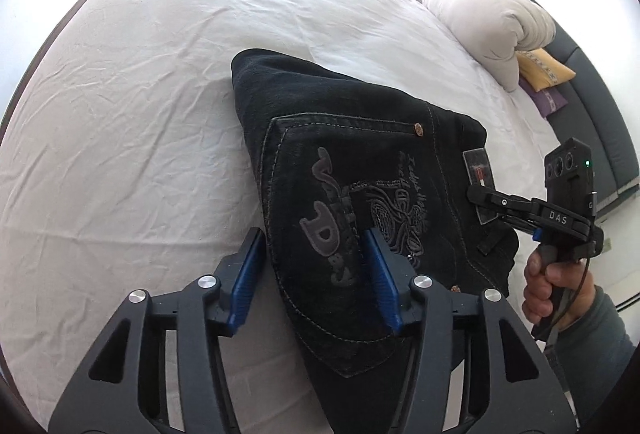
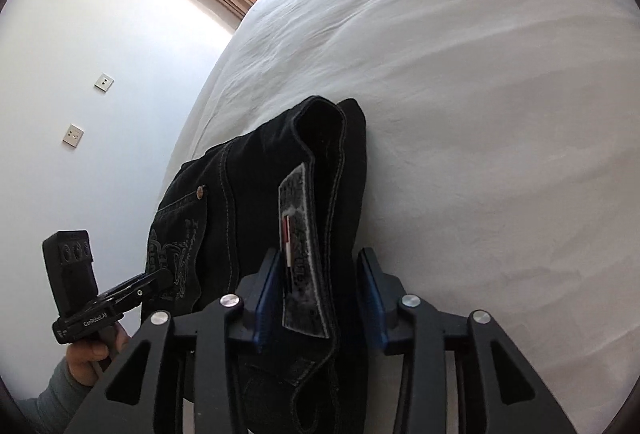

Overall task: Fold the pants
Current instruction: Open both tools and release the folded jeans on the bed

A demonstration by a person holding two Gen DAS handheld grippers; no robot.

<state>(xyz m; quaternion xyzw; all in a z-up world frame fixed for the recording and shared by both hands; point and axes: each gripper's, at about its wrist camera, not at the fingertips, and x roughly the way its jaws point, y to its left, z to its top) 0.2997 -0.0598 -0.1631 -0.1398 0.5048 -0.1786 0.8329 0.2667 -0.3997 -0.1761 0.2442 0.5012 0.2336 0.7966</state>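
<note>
Now both tongs stand apart, astride the folded black jeans (image 1: 360,161) on the bed (image 1: 140,113): left tongs (image 1: 314,278) at the pocket edge, right tongs (image 2: 320,294) around the waistband.

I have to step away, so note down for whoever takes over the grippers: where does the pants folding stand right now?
Left gripper: jaws open, straddling the back-pocket edge of the black pants, not pinching.
Right gripper: jaws open around the waistband with the label patch, also not clamped.
Pants: lying on the white bed sheet as a compact folded bundle.
Done: the folding looks largely finished.
Left: probably just draw both grippers back and check that the bundle lies tidy.
</note>
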